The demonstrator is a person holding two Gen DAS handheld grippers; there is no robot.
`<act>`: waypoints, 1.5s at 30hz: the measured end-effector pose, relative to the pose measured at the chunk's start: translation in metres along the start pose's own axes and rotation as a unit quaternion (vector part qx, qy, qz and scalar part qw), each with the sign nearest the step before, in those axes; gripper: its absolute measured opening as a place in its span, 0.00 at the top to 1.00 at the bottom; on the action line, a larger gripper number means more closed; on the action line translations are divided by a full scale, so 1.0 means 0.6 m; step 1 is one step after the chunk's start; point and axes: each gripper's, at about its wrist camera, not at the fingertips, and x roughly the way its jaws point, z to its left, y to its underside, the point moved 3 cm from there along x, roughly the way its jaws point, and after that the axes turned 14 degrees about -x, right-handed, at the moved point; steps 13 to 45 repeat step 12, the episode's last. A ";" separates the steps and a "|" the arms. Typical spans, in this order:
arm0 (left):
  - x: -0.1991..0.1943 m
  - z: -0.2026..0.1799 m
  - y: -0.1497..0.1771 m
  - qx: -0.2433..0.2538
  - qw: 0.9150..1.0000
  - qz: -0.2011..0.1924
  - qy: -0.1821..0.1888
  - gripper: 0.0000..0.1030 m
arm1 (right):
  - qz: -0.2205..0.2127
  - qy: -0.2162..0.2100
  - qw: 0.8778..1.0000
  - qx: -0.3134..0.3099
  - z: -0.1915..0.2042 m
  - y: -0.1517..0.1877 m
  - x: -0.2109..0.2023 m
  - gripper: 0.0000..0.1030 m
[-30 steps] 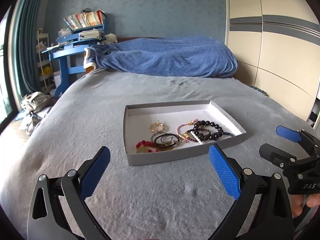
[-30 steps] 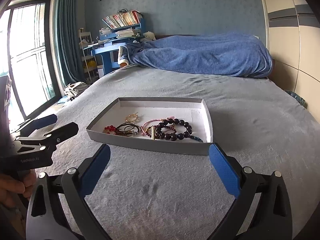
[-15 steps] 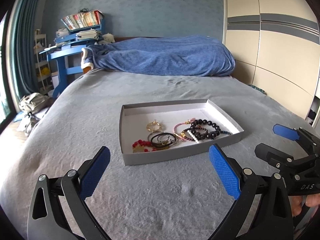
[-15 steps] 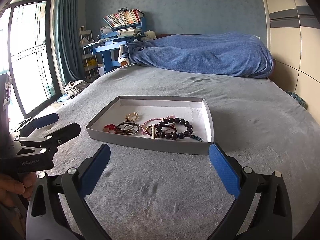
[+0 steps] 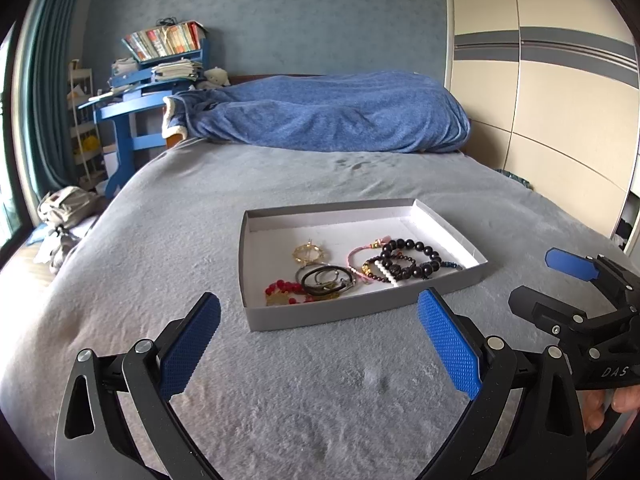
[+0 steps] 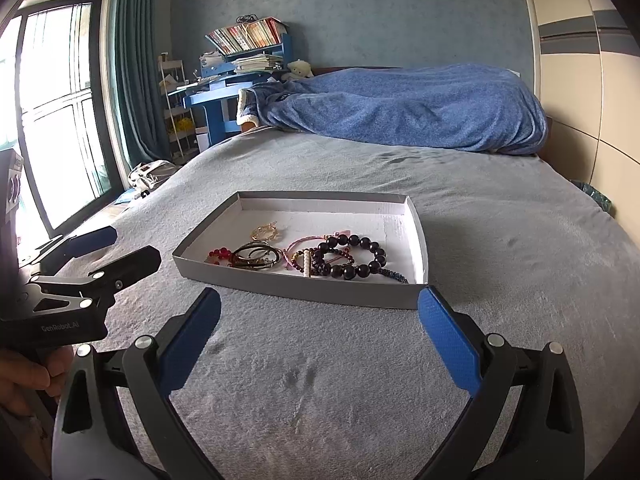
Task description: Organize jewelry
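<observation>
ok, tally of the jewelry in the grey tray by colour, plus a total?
As far as the overlapping pile in the shallow grey cardboard tray lets me tell:
Large black bead bracelet: 1
Small dark red bead bracelet with white bead bar: 1
Pink cord bracelet: 1
Black and metal cord bracelets: 1 bundle
Red bead piece: 1
Gold wire piece: 1
Total: 6

Black grippers w/ silver screws, blue textured fingers (image 5: 448,344); "GenRobot.AI", "DAS" markings.

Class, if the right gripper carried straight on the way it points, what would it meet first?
Probably the near wall of the grey tray: the open right gripper points at it over bare bedspread. Depth is uncertain.
</observation>
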 end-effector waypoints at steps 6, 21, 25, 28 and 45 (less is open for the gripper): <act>0.003 -0.003 -0.002 0.004 1.000 0.005 0.000 0.05 | 0.000 -0.001 1.000 0.001 0.000 0.000 0.000 0.05; 0.002 -0.001 0.000 0.004 1.000 0.006 0.001 0.05 | 0.002 0.000 1.000 0.001 0.002 0.002 0.003 0.05; 0.002 -0.001 0.000 0.004 1.000 0.006 0.001 0.05 | 0.002 0.000 1.000 0.001 0.002 0.002 0.003 0.05; 0.002 -0.001 0.000 0.004 1.000 0.006 0.001 0.05 | 0.002 0.000 1.000 0.001 0.002 0.002 0.003 0.05; 0.002 -0.001 0.000 0.004 1.000 0.006 0.001 0.05 | 0.002 0.000 1.000 0.001 0.002 0.002 0.003 0.05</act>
